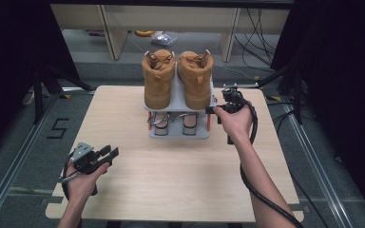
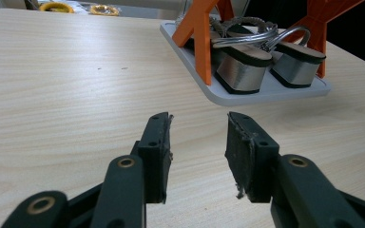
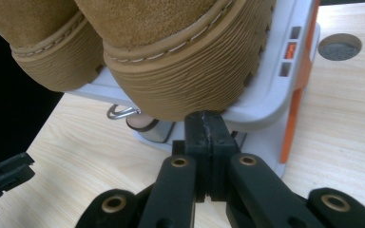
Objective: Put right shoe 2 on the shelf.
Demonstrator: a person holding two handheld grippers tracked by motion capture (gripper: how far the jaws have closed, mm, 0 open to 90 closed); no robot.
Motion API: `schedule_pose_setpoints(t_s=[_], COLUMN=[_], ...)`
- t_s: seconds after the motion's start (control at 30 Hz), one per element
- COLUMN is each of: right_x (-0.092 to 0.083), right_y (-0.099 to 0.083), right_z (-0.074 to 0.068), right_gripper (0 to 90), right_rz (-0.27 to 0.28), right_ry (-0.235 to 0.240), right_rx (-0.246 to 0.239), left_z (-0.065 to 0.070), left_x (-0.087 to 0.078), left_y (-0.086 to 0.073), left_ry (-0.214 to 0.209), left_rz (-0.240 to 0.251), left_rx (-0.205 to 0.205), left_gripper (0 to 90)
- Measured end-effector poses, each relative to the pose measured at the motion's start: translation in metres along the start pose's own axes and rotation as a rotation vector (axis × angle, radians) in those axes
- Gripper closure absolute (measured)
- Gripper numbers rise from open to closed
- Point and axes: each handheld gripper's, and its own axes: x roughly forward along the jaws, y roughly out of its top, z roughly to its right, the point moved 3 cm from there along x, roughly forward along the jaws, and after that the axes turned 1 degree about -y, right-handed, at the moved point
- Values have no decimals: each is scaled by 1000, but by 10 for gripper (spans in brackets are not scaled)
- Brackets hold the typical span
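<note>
Fingers of the left gripper (image 1: 109, 153) stand spread with nothing between them, low over the pale wooden table (image 1: 123, 190) at its near left corner; their black pads (image 2: 156, 142) look worn and frayed at the edges. Further to the right, in the middle of the table, stands the small two-level shoe rack of grey plastic with orange legs (image 1: 180, 134). On its upper shelf sits the pair of tan suede ankle boots (image 1: 177, 78), heels toward the person, side by side and touching. On the lower tray lie two sandals with silver block heels and thin metallic straps (image 2: 266, 61).

The right gripper (image 3: 204, 123) has its fingers pressed together on nothing, and its tip is right at the rack's right side, just under the ribbed rubber sole of the right boot (image 3: 190, 66).

I judge the boots to be rather heavy and bulky. The suede upper is soft and will give under pressure, while the ribbed sole is stiff and not slippery. A good hold would be the padded collar or the heel, where the fingers can close over one wall. The plastic rack seems light and may slide if pushed from the side.
</note>
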Motion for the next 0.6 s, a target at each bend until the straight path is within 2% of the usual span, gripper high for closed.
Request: schedule_pose_setpoints(t_s=[0.03,0.07,0.1,0.2,0.3,0.4,0.43,0.53,0.6], right_x=[0,2,2,6,9,8,9,9,6], right_y=[0,1,1,4,4,4,4,3,2], right_z=[0,1,-4,-1,0,0,3,1,0], right_gripper=[900,900,900,900,900,900,900,900,877], right_rz=[0,15,-8,8,2,-9,6,4,18], right_ry=[0,3,1,-9,-20,-8,-5,-20,-13], right_rx=[0,-29,18,-33,-34,8,-33,-21,-25], left_z=[0,0,0,0,-1,-2,-2,-2,-3], left_x=[0,0,0,0,-1,-2,-2,-2,-3], left_y=[0,0,0,0,1,1,1,1,1], left_ry=[0,0,1,-2,3,6,6,7,8], left_rz=[0,-1,-1,4,4,3,3,5,6], left_rx=[0,0,0,-2,-2,-5,-5,-6,-5], left_gripper=[599,599,599,599,599,599,599,598,597])
